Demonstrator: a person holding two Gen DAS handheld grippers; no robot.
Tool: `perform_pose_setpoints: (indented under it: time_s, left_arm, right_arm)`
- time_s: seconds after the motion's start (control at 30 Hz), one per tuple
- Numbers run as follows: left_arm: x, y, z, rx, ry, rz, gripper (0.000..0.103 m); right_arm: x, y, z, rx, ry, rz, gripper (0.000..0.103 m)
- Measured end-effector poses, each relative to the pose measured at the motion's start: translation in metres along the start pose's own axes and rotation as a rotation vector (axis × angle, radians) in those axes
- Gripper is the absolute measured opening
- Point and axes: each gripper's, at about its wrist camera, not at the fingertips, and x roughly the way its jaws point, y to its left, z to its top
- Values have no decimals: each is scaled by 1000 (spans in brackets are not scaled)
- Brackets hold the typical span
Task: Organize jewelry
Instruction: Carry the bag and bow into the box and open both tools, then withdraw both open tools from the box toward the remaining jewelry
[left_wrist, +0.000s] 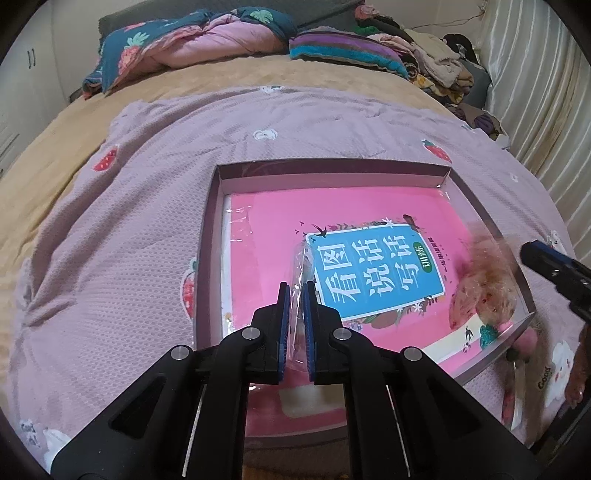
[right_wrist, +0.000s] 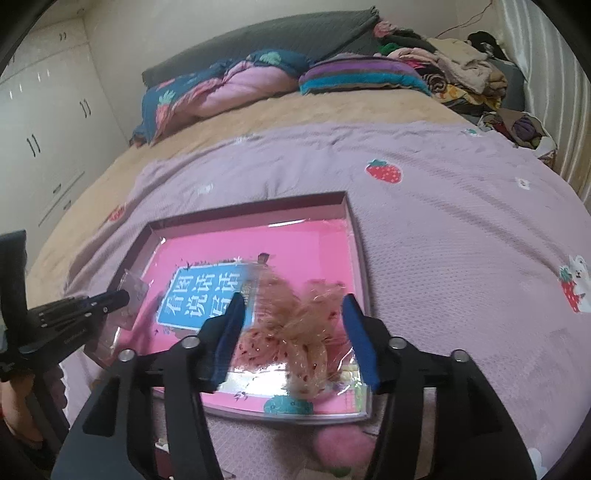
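Observation:
A shallow grey box lies on the bed with a pink book inside it. My left gripper is shut on a small clear plastic bag, held above the book. My right gripper is open. A frilly pink hair bow with red dots is blurred between its fingers over the box's near right part; whether it rests on the book I cannot tell. The tip of the right gripper shows in the left wrist view.
The box sits on a lilac strawberry-print quilt. A pink pompom lies just outside the box's near edge. Pillows, a folded duvet and piled clothes are at the head of the bed. White wardrobes stand left.

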Motion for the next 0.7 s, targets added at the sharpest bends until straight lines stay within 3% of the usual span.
perform_pose_setpoints:
  time_s: [0.13,0.27,0.37,0.4,0.57,0.63,0.7]
  left_arm:
    - [-7,-1,-2,6,-4,3,3]
    - [-16,-2,-1,13,-22,15,5]
    - [-24,-3,0,15,-37,24,21]
    - [-28,-4,0,18,-42,25,32]
    - [-42,-5,1,22,-72,44,43]
    - [-51,-6,0,25,-86,47,55]
    - [-60,-8,-1,32,-100,50,61]
  right_arm:
    - [-16,-6,1,22,-34,1,67]
    - [-36,-11,-1,44,-74,8,78]
    - [-52,-13,-4,50,-98,16,79]
    - [-57,-14,-5,51,-105,17,79]
    - [-81,-15,-10,52,-139,23,80]
    - [-90,-15,-12,57,-152,29,80]
    - [-99,-16,-13,59,-163,35,85]
